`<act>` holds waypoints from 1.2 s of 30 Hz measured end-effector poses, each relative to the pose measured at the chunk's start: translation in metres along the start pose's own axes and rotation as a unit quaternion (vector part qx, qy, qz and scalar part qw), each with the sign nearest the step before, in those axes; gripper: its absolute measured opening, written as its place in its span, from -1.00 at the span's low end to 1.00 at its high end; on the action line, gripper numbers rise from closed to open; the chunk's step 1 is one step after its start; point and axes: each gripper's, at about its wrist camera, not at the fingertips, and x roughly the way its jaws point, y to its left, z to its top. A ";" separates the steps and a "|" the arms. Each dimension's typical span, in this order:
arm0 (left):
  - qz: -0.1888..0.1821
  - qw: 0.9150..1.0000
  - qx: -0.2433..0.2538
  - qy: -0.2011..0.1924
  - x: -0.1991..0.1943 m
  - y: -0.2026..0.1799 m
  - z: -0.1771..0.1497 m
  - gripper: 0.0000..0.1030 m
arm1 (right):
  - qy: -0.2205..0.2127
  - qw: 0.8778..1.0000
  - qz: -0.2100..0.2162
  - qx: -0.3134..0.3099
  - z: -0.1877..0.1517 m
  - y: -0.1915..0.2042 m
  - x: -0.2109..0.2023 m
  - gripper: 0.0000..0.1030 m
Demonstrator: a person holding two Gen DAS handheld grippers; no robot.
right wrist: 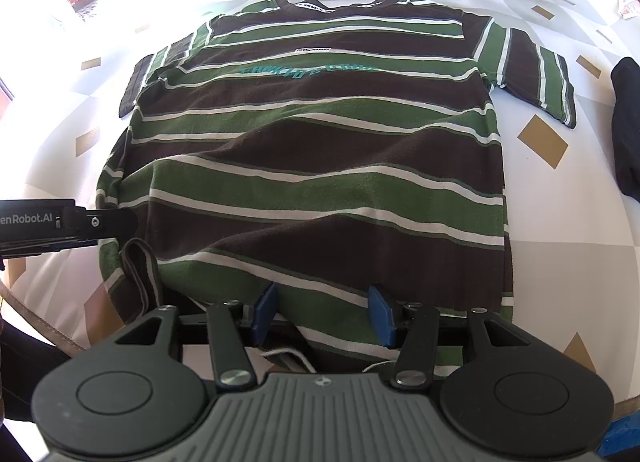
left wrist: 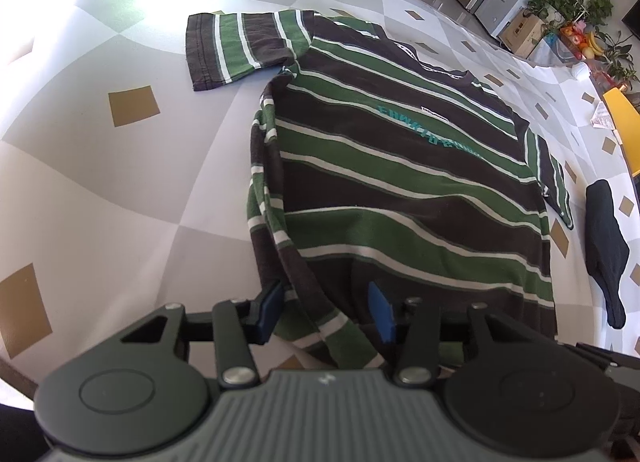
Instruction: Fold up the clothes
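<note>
**Striped T-shirt flat on the checked cloth, both grippers at its hem**

Stripes of green, dark brown and thin white run across the T-shirt [right wrist: 320, 149], which lies face up on a table covered by a grey-and-white checked cloth [right wrist: 560, 270] with tan diamonds. Teal lettering arcs over the chest under a small white label, and the collar points away from both cameras. At the left, the short sleeve spreads flat on the cloth; the left side seam is rumpled and rolled under. The left gripper [left wrist: 326, 312] straddles the bunched lower-left hem corner, its blue pads [left wrist: 270, 308] apart, with fabric between them; whether they press it I cannot tell. The right gripper [right wrist: 322, 314] stands further along the hem, fingers spread, hem fabric lying between them. At far right, a dark garment [left wrist: 606, 258] lies just beside the shirt's other sleeve.
</note>
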 end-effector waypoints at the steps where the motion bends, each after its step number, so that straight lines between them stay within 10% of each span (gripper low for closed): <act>1: 0.003 1.000 0.001 -0.001 0.000 0.000 0.000 -0.31 | 0.000 1.000 0.001 0.000 0.000 0.000 0.000 -0.05; 6: 0.012 1.000 0.024 -0.005 0.001 -0.003 -0.001 -0.64 | 0.001 1.000 0.001 0.001 -0.001 -0.001 0.000 -0.05; 20: 0.126 0.990 -0.022 -0.061 -0.021 0.046 0.013 -0.67 | 0.005 0.999 0.001 0.037 0.003 -0.009 0.002 -0.05; 36: 0.015 0.999 -0.036 -0.018 -0.013 0.025 0.008 -0.47 | 0.007 1.000 -0.011 0.022 0.003 -0.001 0.003 0.03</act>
